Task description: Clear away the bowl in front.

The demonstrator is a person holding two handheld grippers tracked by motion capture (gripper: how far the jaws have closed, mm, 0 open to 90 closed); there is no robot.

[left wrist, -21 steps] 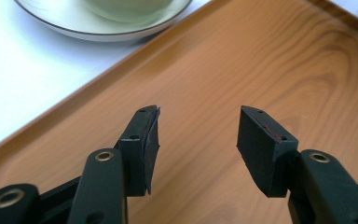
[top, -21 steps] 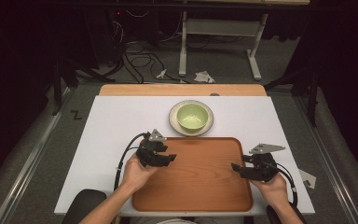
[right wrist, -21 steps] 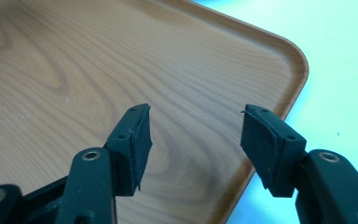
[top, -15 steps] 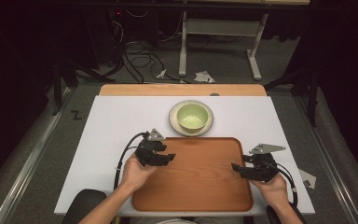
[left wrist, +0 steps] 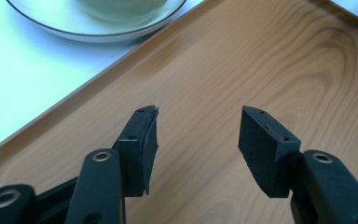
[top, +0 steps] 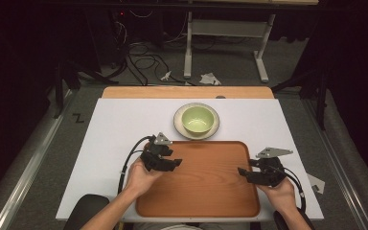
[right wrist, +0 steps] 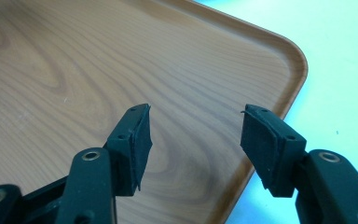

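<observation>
A wooden tray [top: 206, 182] is seen lying bare on the white table [top: 115, 129], with a green bowl [top: 199, 119] on a plate [top: 178, 125] just beyond its far rim. The left gripper [top: 175, 164] is held over the tray's near-left part and the right gripper [top: 242, 171] over its right edge; in both gripper views the jaws stand wide apart with nothing between them, and only wood grain is seen beneath. Neither gripper is in contact with bowl, plate or tray. The step in hand is judged to be an approach to the bowl and plate, the nearest items to the left gripper, probably for placing on the tray. For a sound grip, the plate rim should be taken squarely between the pads, one jaw above and one below, so that the bowl is not tipped. If the bowl is taken alone, its wall should be straddled from above and the pads closed gently. The lift should be kept level, and the tray rim cleared before setting down. Whether the bowl holds anything cannot be told.
</observation>
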